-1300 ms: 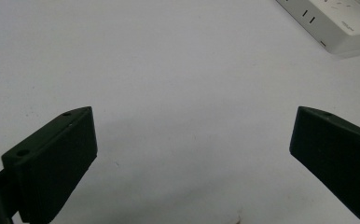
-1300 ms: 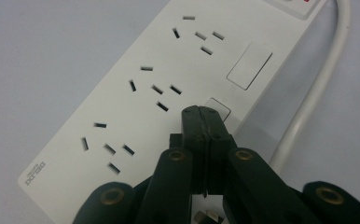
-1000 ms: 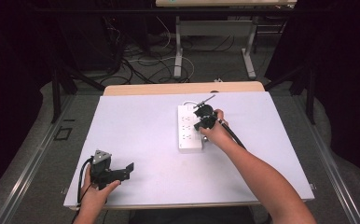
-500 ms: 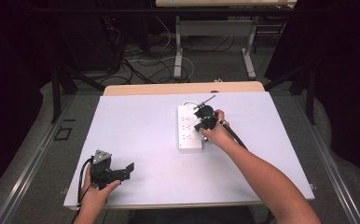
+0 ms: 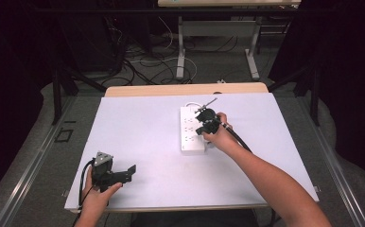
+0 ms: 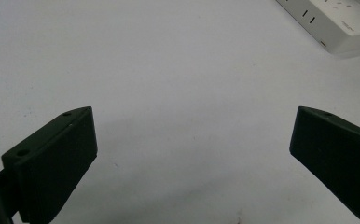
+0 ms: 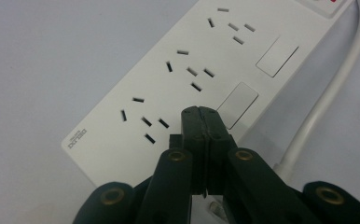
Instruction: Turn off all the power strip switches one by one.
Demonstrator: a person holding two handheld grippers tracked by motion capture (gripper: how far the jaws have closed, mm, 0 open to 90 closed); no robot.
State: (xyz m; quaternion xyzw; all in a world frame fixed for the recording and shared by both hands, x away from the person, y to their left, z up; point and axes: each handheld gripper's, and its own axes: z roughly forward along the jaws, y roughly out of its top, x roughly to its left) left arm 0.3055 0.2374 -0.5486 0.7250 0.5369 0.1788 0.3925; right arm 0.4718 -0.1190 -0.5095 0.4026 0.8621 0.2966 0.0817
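A white power strip [image 5: 190, 131] lies lengthwise on the white table; in the right gripper view it shows three socket groups [image 7: 183, 70] and flat rocker switches [image 7: 236, 103]. My right gripper [image 7: 201, 117] is shut, jaws pressed together with nothing between them, its tip hovering over the strip's near end beside a switch. In the high view the right gripper [image 5: 205, 119] sits over the strip's right edge. My left gripper [image 5: 129, 171] rests at the table's front left, open, jaws wide apart [image 6: 192, 154] over bare tabletop, the strip's end [image 6: 336, 23] far ahead.
The strip's white cable [image 7: 341, 88] runs along its right side toward the table's far edge. A wooden table edge [image 5: 185, 89] borders the back. Cables and table legs [image 5: 180, 47] lie on the floor beyond.
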